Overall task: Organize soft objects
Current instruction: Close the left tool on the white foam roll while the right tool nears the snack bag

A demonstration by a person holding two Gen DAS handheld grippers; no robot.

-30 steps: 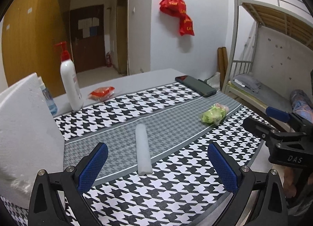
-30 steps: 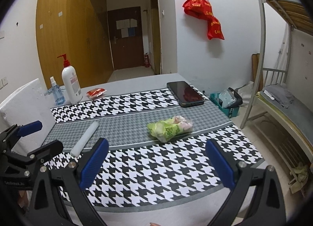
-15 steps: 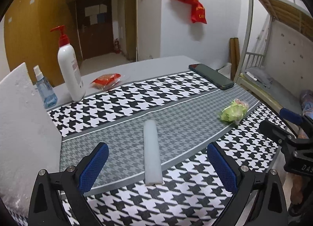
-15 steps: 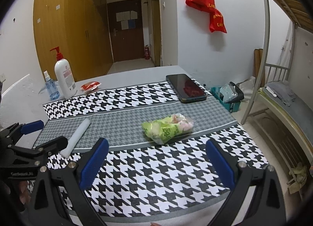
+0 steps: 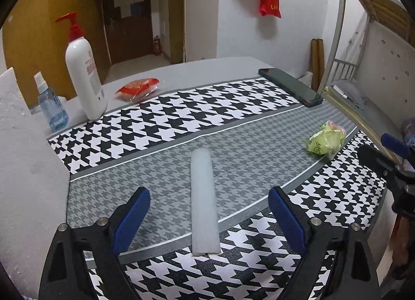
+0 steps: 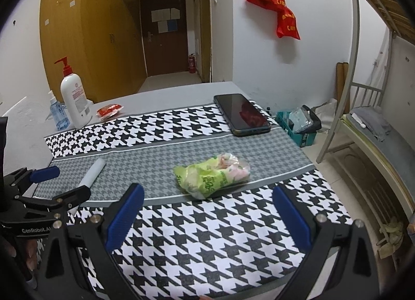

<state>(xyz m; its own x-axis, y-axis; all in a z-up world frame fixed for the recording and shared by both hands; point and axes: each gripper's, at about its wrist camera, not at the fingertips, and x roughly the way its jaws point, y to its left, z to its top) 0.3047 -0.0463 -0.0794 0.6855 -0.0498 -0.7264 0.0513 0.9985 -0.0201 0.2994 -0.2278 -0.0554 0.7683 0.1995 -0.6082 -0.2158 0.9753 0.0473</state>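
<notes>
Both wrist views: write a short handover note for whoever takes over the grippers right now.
Left gripper: open, jaws have just been closing, white foam roll between them untouched.
Right gripper: open, empty, aimed at the green snack bag.
Both items lie on the houndstooth mat; a red packet sits near the pump bottle.
Done: nothing grasped yet.
Left: grasp and organize everything.

Both wrist cameras looked down at a slant across the houndstooth mat [image 5: 181, 118] toward the far door. The left view sat close over the foam roll [image 5: 203, 201], lower centre; the right view showed it at left [image 6: 90, 174].
</notes>
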